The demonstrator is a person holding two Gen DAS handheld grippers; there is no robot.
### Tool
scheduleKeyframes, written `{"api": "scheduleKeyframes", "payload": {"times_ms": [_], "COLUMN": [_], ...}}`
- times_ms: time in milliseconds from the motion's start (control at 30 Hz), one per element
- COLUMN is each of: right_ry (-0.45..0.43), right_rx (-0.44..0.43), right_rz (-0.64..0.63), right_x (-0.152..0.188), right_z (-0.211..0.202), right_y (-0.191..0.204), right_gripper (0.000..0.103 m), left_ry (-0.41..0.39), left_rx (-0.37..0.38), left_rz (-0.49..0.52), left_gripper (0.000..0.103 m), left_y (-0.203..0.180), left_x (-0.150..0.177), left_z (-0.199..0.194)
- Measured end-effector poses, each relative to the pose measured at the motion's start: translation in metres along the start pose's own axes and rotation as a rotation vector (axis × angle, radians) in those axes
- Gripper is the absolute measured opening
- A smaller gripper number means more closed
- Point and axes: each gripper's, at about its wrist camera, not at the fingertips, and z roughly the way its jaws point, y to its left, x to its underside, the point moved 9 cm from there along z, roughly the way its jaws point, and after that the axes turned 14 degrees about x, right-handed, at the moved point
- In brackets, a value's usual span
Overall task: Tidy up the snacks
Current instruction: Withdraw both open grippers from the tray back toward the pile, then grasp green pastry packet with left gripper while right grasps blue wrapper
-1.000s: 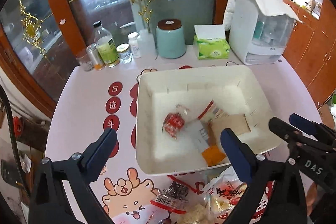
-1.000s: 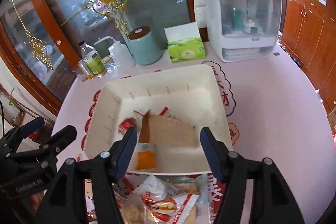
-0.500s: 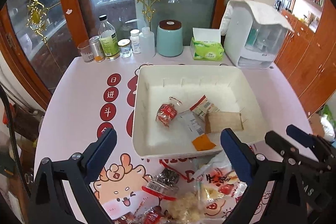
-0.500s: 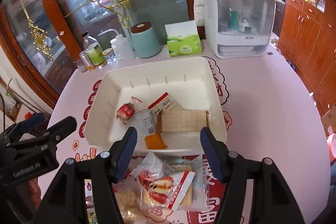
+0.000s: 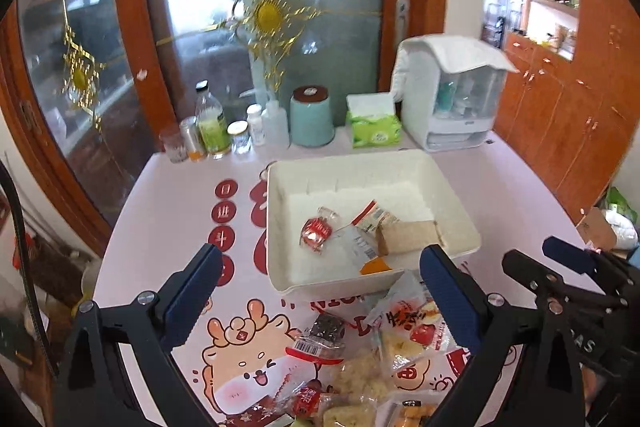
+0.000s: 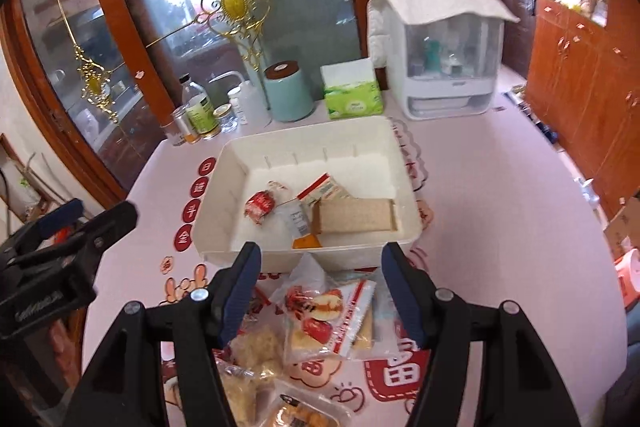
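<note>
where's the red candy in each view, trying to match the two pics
Left wrist: the red candy lies in the white bin, left of centre on its floor, left of the brown packet.
Right wrist: the red candy sits left of centre in the bin, again left of the brown packet.
Shared landmark: the teal canister behind the bin.

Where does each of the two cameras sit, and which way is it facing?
Left wrist: on the left gripper, open, facing the white bin; the right gripper shows at right.
Right wrist: on the right gripper, open over the loose snack packets; the left gripper shows at left.
Shared: bin, packets, teal canister, tissue box.
</note>
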Motion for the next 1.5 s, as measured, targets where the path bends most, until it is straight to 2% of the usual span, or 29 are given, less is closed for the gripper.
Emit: {"api": "scheduleKeyframes", "payload": {"times_ms": [133,267,433,567,700,933,1200,1333,1500], "right_ry": [-0.051,-0.077,-0.093,-0.089,-0.08,-0.073,0.012,0.091,0.193], "right_rx": [0.052,0.089,0.077,0.051,0.021,0.055,0.036,0.054,0.03], "right_rz": [-0.014,-0.037,-0.056,-0.076,-0.058,-0.084,-0.072,-0.093,-0.126], "right_x": [0.002,0.009,0.019,0.032,0.046,0.076,0.133,0.172,0.22], "right_z": [-0.019,-0.035,-0.055,-0.067,-0.077,-0.084,-0.071,-0.055,-0.038], "right_y": [-0.005,-0.007,-0.004,0.002,0.004,0.003,-0.009,-0.014,-0.006], "right_gripper": [0.064,0.064,0.064,0.064,0.064,0.064,0.064,0.064,0.064], "left_ry": [-0.025,-0.011,-0.028,-0.01,-0.013,0.021,0.084,0.138,0.195], "left_rx": [0.007,0.067,0.078,0.125,0.128,0.141,0.106,0.092,0.079], "left_rz": [0.016,0.013,0.041,0.0,-0.016,-0.039,-0.024,-0.022,-0.029], "left_gripper": [0.093,0.088,0.088,0.088,0.088,0.088,0.088,0.088,0.088], "left_y": [-0.007,-0.016,-0.024,-0.024,-0.019,-0.009,0.002,0.01,0.023], "left_x": [0.003,0.011,0.023,0.039,0.055,0.097,0.148,0.177,0.207], "left_z": [-0.022,-0.037,-0.058,-0.066,-0.071,-0.073,-0.068,-0.062,-0.054]}}
